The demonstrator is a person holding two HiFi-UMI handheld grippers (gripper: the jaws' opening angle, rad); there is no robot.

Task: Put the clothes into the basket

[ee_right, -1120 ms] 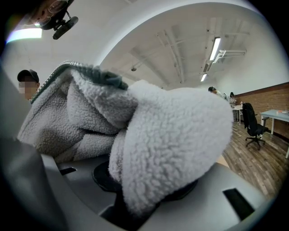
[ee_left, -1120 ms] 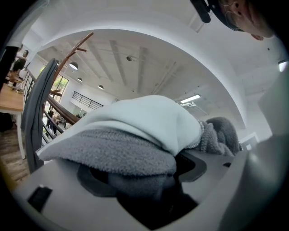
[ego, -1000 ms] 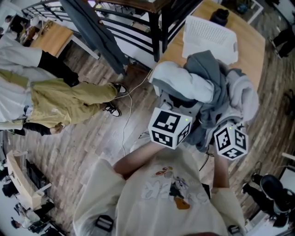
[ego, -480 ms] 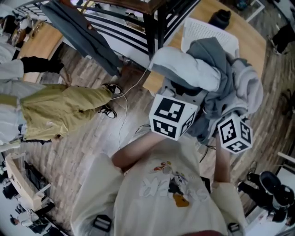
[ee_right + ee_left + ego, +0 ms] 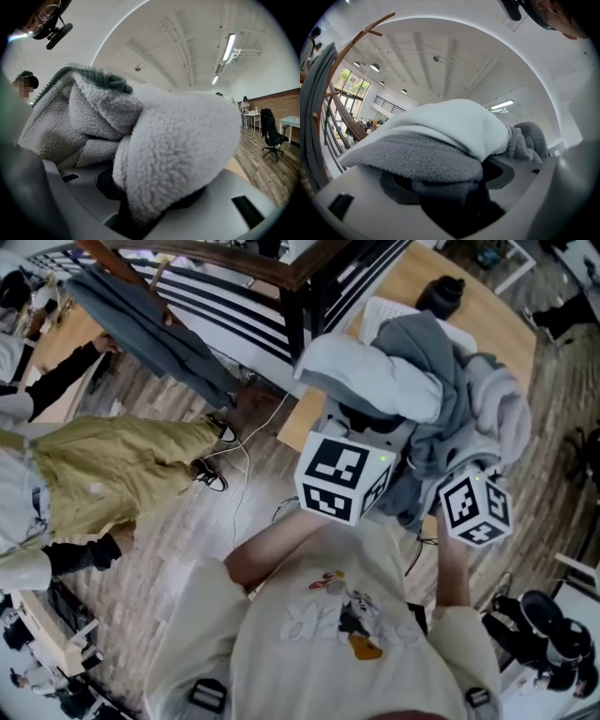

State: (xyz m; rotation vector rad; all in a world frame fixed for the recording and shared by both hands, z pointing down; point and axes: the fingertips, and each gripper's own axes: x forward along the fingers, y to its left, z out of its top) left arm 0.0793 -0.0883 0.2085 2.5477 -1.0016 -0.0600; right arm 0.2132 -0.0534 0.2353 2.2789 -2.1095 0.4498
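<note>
Left gripper (image 5: 356, 442) and right gripper (image 5: 473, 507) each clamp the bundled clothes (image 5: 422, 390). The basket (image 5: 380, 315) peeks out at the bundle's eleven o'clock, contents hidden; only the head view shows it.

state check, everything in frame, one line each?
clothes: bunched, held up by both grippers
left hand-held gripper: shut on clothes
right hand-held gripper: shut on clothes
basket: on table, mostly hidden behind clothes
bottle: upright on table
grey garment: hanging from rack
</note>
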